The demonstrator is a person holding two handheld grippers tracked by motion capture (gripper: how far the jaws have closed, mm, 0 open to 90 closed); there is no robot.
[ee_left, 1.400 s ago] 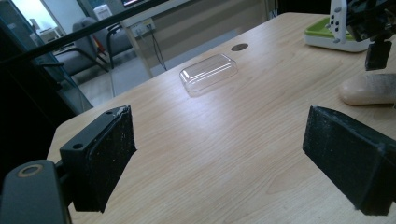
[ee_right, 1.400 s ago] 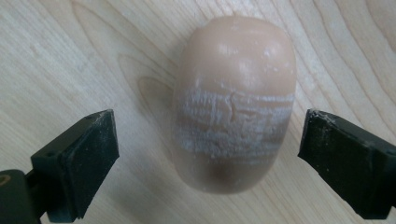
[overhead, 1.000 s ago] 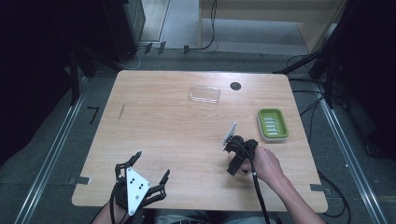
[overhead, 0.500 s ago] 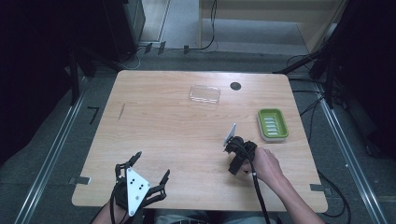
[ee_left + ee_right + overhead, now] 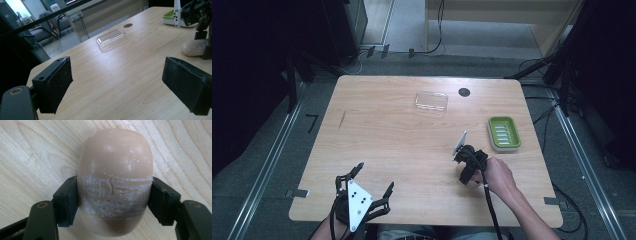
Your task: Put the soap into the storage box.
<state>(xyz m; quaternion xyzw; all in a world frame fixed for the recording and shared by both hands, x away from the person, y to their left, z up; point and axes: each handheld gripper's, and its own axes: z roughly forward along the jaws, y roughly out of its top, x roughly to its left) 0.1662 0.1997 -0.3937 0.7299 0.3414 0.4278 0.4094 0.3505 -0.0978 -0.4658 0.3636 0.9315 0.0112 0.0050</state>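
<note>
Soap [image 5: 113, 182]: pinkish oval bar flat on the table [image 5: 382, 150], right of centre, clamped across its short width by the right gripper [image 5: 113, 202], whose jaws have just been closing on it.
Long axis: runs straight ahead between the jaws, most of the bar beyond the pads.
Dish [image 5: 504, 133]: green tray just past the right gripper [image 5: 468, 162], slightly to its right, near the table's right edge; likely where the bar goes.
Left gripper [image 5: 362, 192]: jaws wide apart, holding nothing, near the front edge, well apart from soap and dish.
Nearer hand: the right.
Lid [image 5: 431, 101]: clear, far side, well apart.
</note>
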